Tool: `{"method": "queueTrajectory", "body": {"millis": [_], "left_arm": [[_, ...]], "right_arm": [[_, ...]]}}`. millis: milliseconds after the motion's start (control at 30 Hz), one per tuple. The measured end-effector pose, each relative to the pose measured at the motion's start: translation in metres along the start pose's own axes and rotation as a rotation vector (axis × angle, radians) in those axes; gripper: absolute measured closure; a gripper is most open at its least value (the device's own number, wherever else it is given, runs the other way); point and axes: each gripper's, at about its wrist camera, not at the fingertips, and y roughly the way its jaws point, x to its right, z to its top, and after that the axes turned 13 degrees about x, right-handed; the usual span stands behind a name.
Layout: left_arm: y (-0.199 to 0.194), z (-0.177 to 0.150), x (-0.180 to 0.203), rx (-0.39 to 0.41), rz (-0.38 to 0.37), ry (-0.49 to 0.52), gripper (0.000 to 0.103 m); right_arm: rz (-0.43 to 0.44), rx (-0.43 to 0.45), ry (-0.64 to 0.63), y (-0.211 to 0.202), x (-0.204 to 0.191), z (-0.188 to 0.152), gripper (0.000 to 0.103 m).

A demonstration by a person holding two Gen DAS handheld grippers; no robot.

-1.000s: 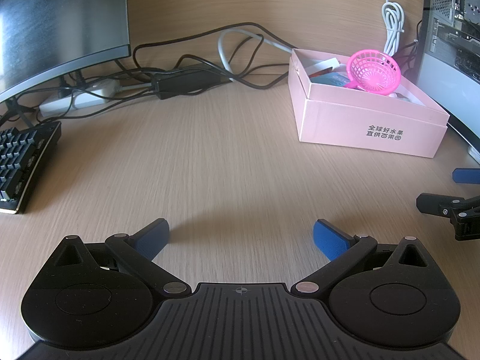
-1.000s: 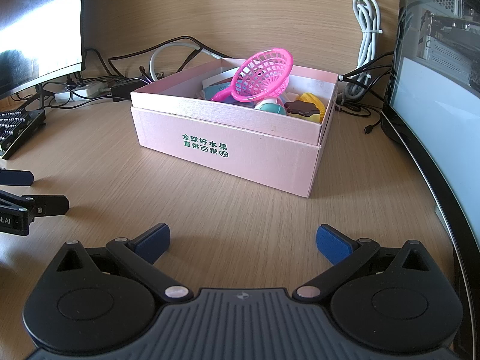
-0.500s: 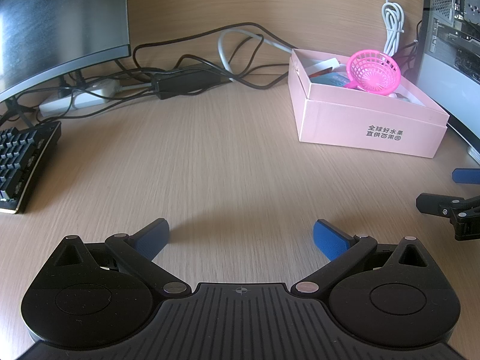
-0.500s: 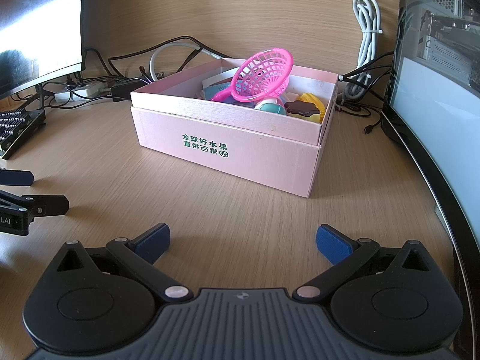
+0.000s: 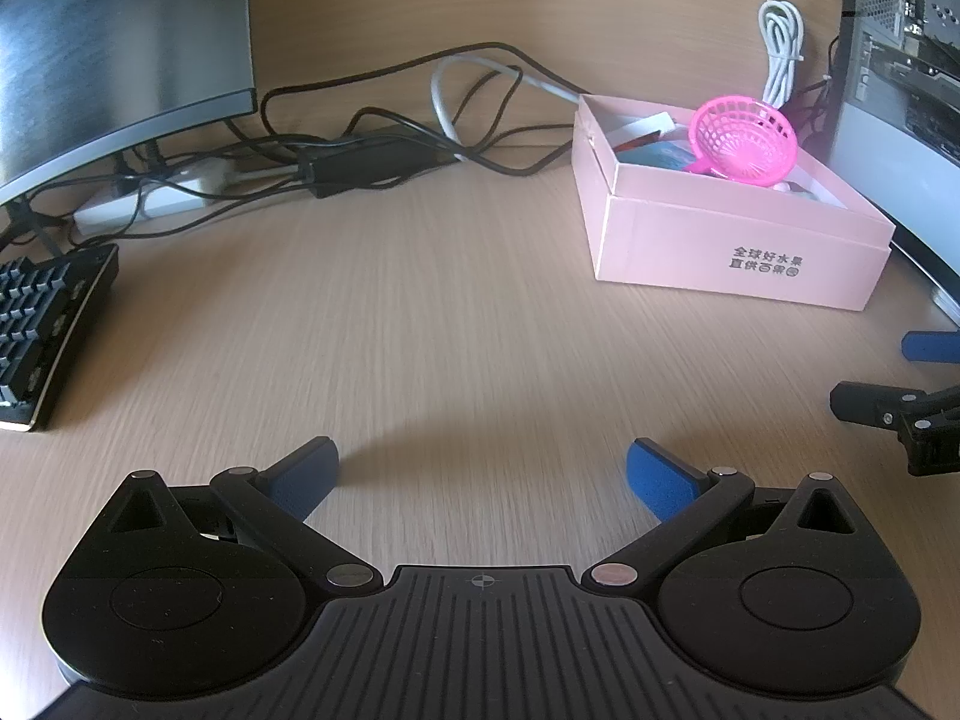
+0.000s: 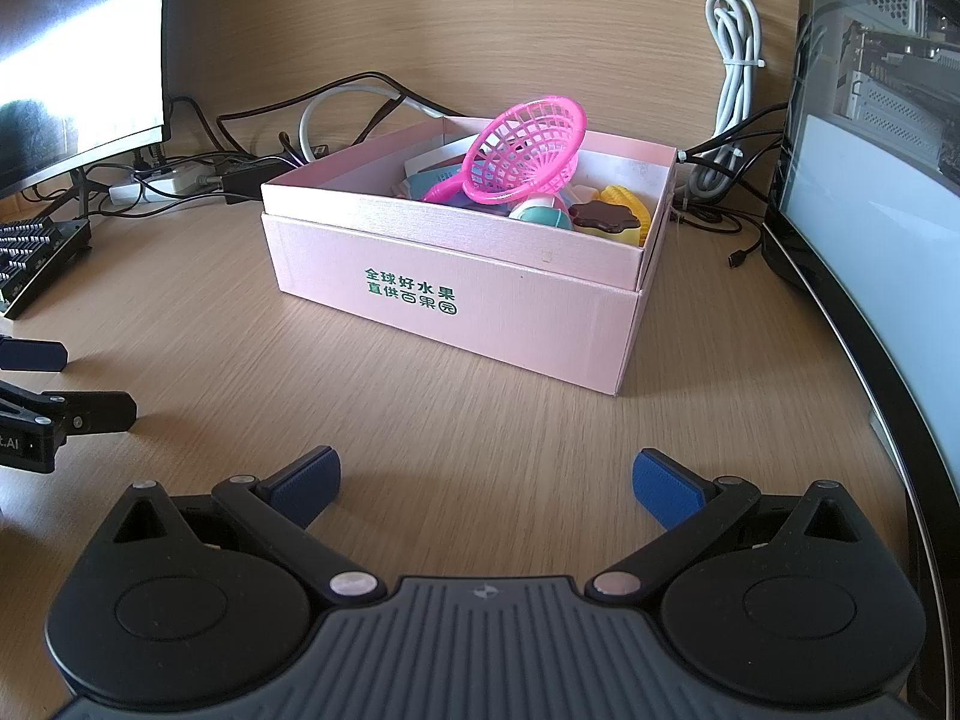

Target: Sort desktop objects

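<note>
Wood-grain desk [image 6: 480,420] with pink box [image 6: 456,300], monitors beside; both grippers spread, empty.

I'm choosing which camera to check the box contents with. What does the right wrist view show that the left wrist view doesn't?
Right wrist only: the yellow toy, brown flower-shaped piece and ball in the box. Left wrist only: more keyboard. Both: box, pink basket, cables, monitor, and each other's open gripper, right, left.
</note>
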Motion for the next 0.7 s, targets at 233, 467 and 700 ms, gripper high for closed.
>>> {"method": "queueTrajectory", "body": {"millis": [233, 467, 700], "left_arm": [[-0.0016, -0.0009, 0.0004, -0.005, -0.004, -0.001, 0.000], [-0.0016, -0.0007, 0.0004, -0.005, -0.003, -0.002, 0.000], [-0.0013, -0.0001, 0.0013, -0.004, 0.006, -0.004, 0.000]], "right_arm": [[0.000, 0.000, 0.000, 0.0002, -0.0003, 0.0000, 0.000], [0.000, 0.000, 0.000, 0.0001, -0.0002, -0.0001, 0.000], [0.000, 0.000, 0.000, 0.0001, -0.0001, -0.0002, 0.000]]}}
